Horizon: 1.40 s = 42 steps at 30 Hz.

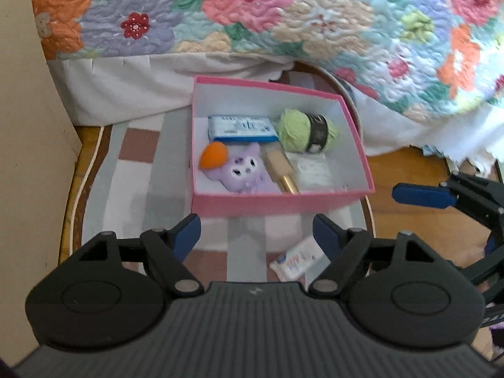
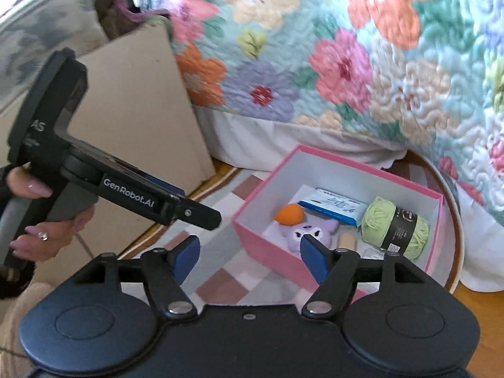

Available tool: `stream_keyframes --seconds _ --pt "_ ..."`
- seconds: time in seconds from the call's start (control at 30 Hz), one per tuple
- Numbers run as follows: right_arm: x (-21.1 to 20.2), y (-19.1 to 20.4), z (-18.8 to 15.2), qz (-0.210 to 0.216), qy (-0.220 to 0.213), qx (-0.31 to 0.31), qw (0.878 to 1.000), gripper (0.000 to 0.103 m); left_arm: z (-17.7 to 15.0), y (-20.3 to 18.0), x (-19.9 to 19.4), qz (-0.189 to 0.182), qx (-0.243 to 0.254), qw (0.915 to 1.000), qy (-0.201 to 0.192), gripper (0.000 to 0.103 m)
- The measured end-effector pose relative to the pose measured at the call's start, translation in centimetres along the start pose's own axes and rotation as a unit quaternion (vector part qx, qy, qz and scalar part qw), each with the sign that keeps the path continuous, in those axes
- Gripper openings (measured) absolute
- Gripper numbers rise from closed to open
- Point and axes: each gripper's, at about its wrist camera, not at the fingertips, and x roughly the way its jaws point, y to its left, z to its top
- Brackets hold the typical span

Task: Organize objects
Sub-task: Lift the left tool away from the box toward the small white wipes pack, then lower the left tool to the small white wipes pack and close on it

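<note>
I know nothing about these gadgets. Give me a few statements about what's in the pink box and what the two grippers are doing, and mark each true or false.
1. The green yarn lies inside the pink box. True.
2. The left gripper is clamped on the purple plush. False: it is open and holds nothing; the plush lies in the box.
3. A white packet lies outside the box, on the checked cloth. True.
4. The box has its lid on. False: it is open at the top, with its contents showing.
5. The right gripper is open. True.
6. The orange ball sits on the quilt. False: it is in the box, beside the plush.
</note>
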Motion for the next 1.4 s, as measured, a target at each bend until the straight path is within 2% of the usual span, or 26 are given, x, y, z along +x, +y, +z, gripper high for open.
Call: stream_keyframes --seconds 0.2,0.3,0.43,0.63,0.73,0.9,1.07,1.17,1.23,1.4 --pt "-3.7 2.2 -1.2 0.010 0.000 -0.006 1.000 0.082 -2.2 -1.0 -2.1 0.003 0.017 0.9998 0.010 0.082" --pt "-5.3 3.1 -1.8 0.000 0.001 -0.019 1.000 0.090 -3.4 -1.3 -2.7 -0.011 0.014 0.9997 0.019 0.084" --pt "-6.7 3.7 -2.8 -0.042 0.002 -0.035 0.998 0.091 -5.0 -1.7 -2.7 -0.025 0.009 0.9990 0.034 0.084" --pt "-7.5 3.8 -4.9 -0.056 0.018 -0.037 0.998 0.092 -6.9 -2.4 -1.9 -0.026 0.010 0.9988 0.041 0.093" --pt "-7.4 4.0 -6.3 -0.059 0.018 -0.040 0.997 0.092 -7.8 -2.4 -0.8 -0.006 -0.011 0.9987 0.049 0.094" --pt "-6.4 3.2 -9.0 -0.033 0.005 -0.026 0.999 0.092 -8.6 -2.2 1.3 0.031 -0.020 0.9984 0.044 0.094" --pt "-4.6 1.9 -11.6 -0.026 -0.016 0.005 1.000 0.092 -9.3 -1.9 4.1 0.046 0.013 0.9984 0.030 0.094" --pt "-3.1 1.0 -12.7 -0.037 -0.013 0.022 0.999 0.092 -9.9 -1.9 5.6 0.050 0.029 0.9983 0.009 0.094" --pt "-2.0 0.8 -13.2 -0.062 0.015 0.034 0.997 0.092 -10.1 -1.7 6.3 0.042 0.021 0.9988 0.009 0.094" --pt "-1.2 0.7 -14.1 -0.076 0.026 0.016 0.997 0.092 -10.5 -1.7 7.9 0.033 0.013 0.9994 0.003 0.094"
